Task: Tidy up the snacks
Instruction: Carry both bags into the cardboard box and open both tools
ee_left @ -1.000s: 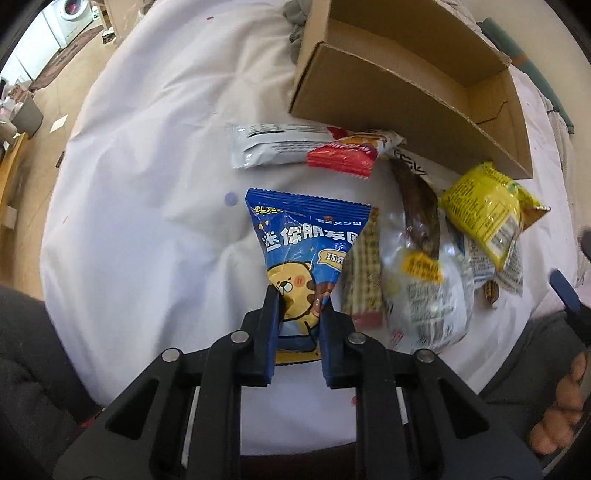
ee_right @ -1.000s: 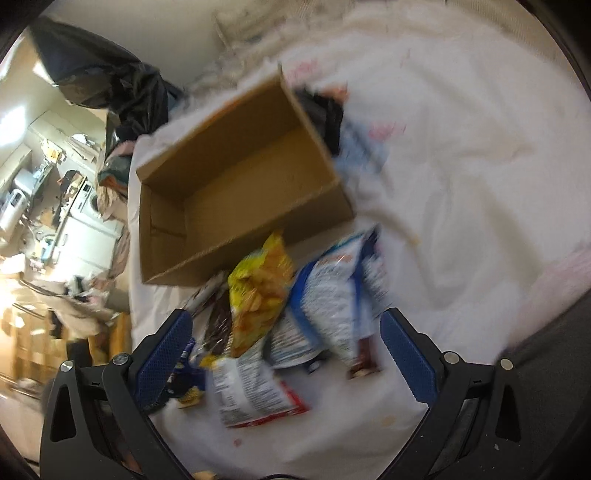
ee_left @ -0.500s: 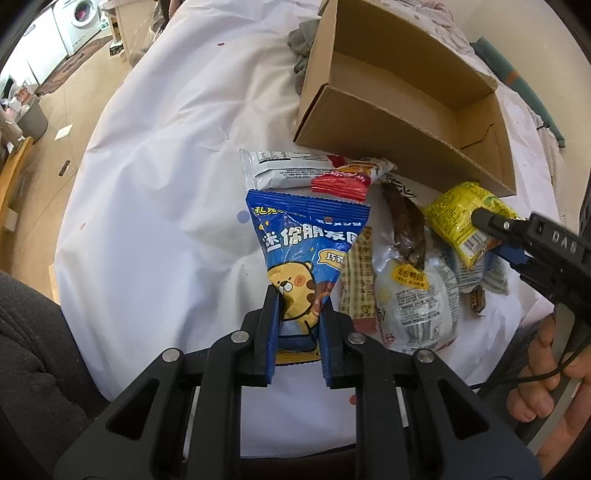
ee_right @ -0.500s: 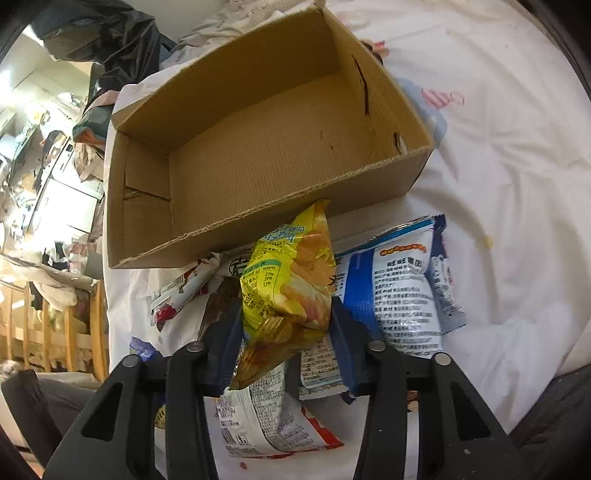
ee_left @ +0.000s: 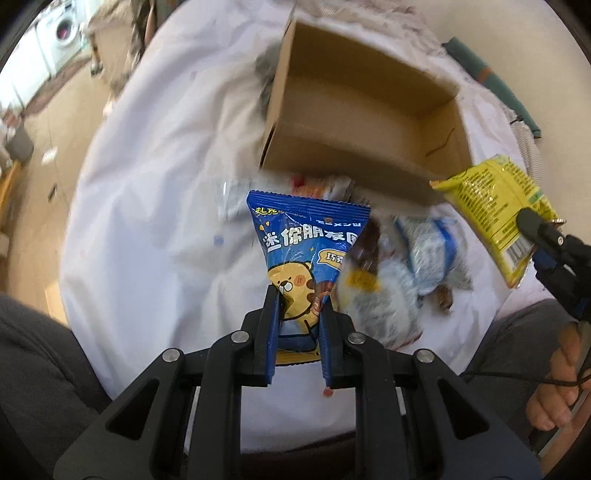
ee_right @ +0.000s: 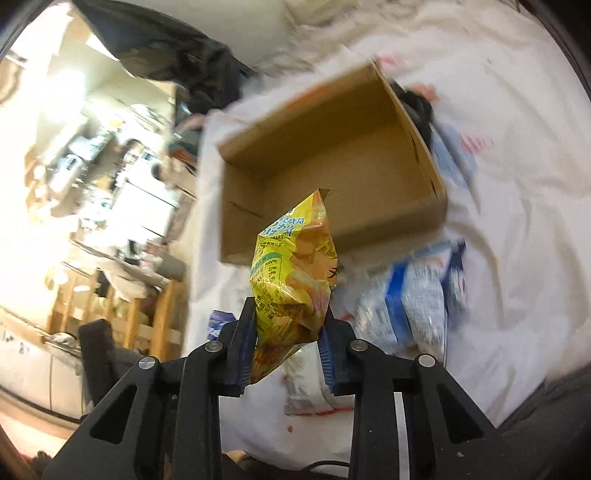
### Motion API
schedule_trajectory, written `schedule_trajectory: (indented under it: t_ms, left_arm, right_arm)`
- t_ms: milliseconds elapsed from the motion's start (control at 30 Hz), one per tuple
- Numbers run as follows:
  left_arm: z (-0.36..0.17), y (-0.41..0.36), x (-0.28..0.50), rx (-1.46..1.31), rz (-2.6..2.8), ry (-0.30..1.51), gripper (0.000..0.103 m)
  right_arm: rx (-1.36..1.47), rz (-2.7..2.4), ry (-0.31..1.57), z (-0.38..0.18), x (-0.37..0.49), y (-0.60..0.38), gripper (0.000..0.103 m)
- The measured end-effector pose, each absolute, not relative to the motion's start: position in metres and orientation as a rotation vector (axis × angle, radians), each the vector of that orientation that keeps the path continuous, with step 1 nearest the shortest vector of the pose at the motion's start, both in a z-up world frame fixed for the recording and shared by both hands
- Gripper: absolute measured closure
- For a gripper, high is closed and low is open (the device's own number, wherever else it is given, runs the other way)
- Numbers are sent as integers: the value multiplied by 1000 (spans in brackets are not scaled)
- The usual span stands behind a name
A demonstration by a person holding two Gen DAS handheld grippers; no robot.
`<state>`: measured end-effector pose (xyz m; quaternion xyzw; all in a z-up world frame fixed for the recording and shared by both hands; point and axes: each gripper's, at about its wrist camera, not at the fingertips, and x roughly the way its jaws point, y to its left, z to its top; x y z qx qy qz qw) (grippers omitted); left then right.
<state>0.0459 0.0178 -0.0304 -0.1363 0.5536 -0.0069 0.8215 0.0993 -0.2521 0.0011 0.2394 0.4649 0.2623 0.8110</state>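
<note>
My left gripper (ee_left: 297, 295) is shut on the lower end of a blue snack bag (ee_left: 306, 243) with a cartoon bear, held up above the white cloth. My right gripper (ee_right: 290, 314) has its jaws closing on a yellow snack bag (ee_right: 295, 273), which stands up between the pads, lifted off the pile; the same bag (ee_left: 495, 210) shows at the right of the left wrist view. An open cardboard box (ee_left: 365, 122) (ee_right: 332, 173) lies empty beyond the snacks. More packets (ee_left: 391, 273), among them blue-and-white ones (ee_right: 410, 295), stay on the cloth.
A white cloth (ee_left: 155, 206) covers the surface. A person's dark-clothed knees (ee_left: 33, 350) sit at the near edge, and a hand (ee_left: 557, 387) grips the right tool. Floor and a washing machine (ee_left: 62, 29) lie far left. Dark bags (ee_right: 173, 48) and cluttered shelves (ee_right: 110, 229) stand beyond.
Both grippers have risen with their bags. The right gripper went from wide open over the pile to closed on the yellow bag, then lifted it clear.
</note>
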Motion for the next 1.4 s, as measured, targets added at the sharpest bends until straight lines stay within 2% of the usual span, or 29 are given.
schedule_trajectory:
  t_ms: [200,400,633,833,1100,1400]
  left_arm:
    - [19,14,86,-220,-26,1055,88]
    - [38,8,143,-168,-18,1001,88]
    - [19,-1,198,-136,-16,1003,88]
    - [-14,-15,224,-54,-12,991,88]
    - [-33,-22,228,-31,-55,1010,87]
    - [-32,-27,223,-17,-57,978,87]
  right_arm:
    - [504,547,894,20,133,-268,72]
    - [481,513,871,15,173,-267,71]
    - [417,476,870,-17,212,-259,71]
    - [379,430,946,-47,227,-255,71]
    - [367,424,962,-56,232,-255,71]
    - [339,403,935,-54,231,-253,68]
